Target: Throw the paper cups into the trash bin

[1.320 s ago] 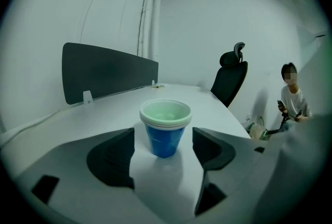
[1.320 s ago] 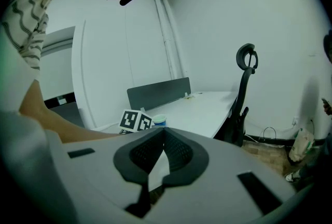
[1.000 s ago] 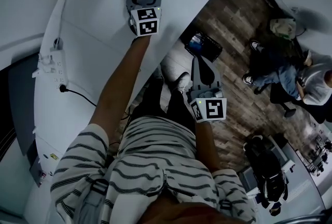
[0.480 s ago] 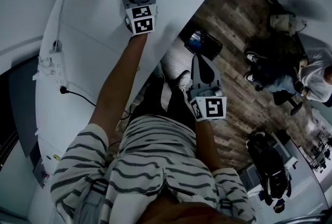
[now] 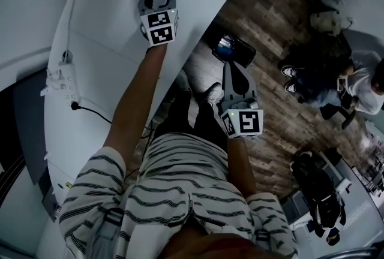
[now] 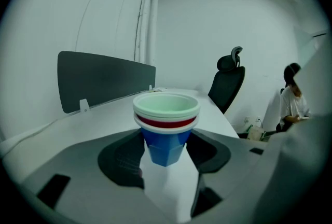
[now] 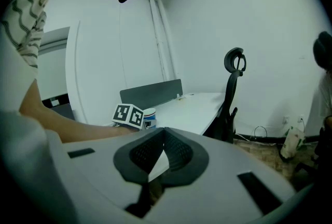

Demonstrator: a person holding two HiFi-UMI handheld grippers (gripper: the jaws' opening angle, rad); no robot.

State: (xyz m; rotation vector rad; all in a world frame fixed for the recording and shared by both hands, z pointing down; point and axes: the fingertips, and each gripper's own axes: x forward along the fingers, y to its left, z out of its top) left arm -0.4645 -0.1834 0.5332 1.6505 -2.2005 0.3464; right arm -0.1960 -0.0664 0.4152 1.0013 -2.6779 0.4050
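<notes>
Slippage is the main risk. The left gripper [image 6: 165, 158] has just been closing its jaws on the stacked paper cups [image 6: 166, 114], and its pads [image 6: 124, 158] pinch only the blue base of the lowest cup, whose wall looks creased into facets. Two more cups nest above it, one red-banded and one white-rimmed. The stack is over the far part of the white desk [image 5: 108, 42], well in from its edge; whether it touches the surface I cannot tell. Too light a squeeze could let the tapered base slide out during the carry. Too hard a squeeze could buckle the thin paper and tip the stack. A quick swing might shake the upper cups loose, since nothing grips them. The right gripper [image 7: 162, 153] hangs off the desk's edge, jaws together and empty, so it offers no support. A dark container [image 5: 235, 52] on the floor just beyond the desk's edge may be the bin, though that is unclear
</notes>
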